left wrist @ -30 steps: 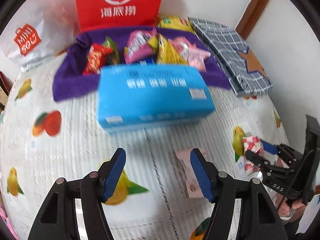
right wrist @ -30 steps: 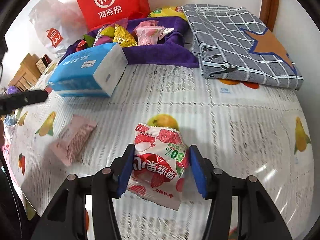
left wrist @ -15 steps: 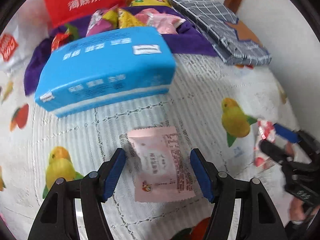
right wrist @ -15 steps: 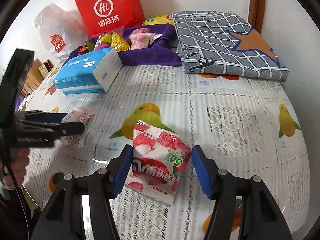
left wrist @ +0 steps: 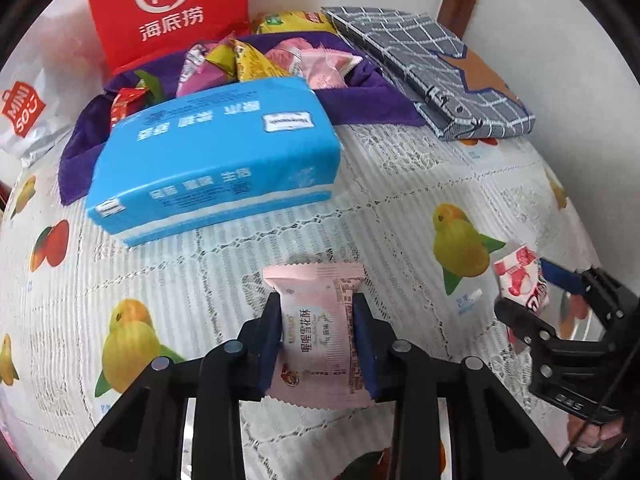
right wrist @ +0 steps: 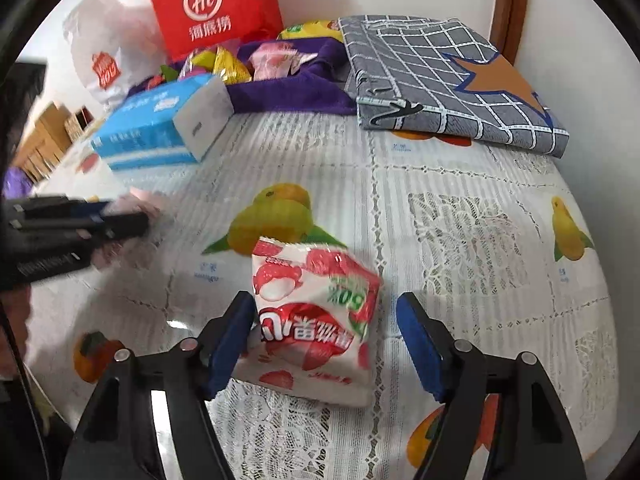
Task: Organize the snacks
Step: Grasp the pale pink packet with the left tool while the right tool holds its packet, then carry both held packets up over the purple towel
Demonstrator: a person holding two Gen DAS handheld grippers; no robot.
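A pink snack packet lies on the fruit-print tablecloth, and my left gripper is shut on its two sides. A red-and-white lychee snack packet lies between the jaws of my right gripper. Those jaws are opening: the left pad is at the packet's edge, the right pad stands apart from it. At the back, a purple cloth basket holds several wrapped snacks. The left wrist view shows the right gripper at the right edge with the lychee packet.
A blue tissue pack lies in front of the purple basket. Behind it stand a red paper bag and a white plastic bag. A folded grey checked cloth lies at the back right, by the wall.
My left gripper moved forward and down over the pink packet and closed on it. My right gripper's jaws spread wider around the lychee packet.
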